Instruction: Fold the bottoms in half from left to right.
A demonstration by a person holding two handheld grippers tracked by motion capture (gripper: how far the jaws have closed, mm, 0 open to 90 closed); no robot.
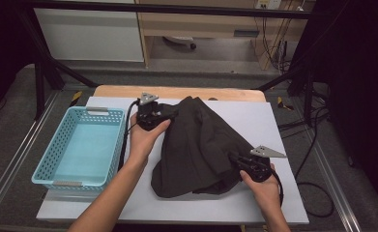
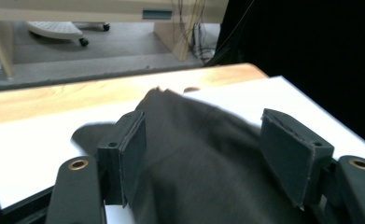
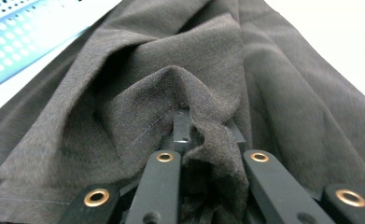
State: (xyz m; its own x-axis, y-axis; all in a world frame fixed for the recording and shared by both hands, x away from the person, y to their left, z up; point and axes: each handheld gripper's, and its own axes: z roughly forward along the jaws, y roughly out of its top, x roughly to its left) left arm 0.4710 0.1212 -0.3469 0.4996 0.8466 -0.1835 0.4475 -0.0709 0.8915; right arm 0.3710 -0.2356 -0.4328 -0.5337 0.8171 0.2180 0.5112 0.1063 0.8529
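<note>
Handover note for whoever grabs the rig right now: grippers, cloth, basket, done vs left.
Left gripper: jaws open, dark garment lies between the pads but is not pinched.
Right gripper: shut on a bunched fold at the garment's near right edge.
Garment: crumpled heap on the white table sheet.
Blue basket: left of the garment, nothing in it.
Done: one edge gripped.
Left: probably regrip with the left gripper, fold, move to the basket.

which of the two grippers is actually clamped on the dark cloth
The right gripper: its jaws pinch a fold of the dark cloth. The left gripper stands open around it.
</note>
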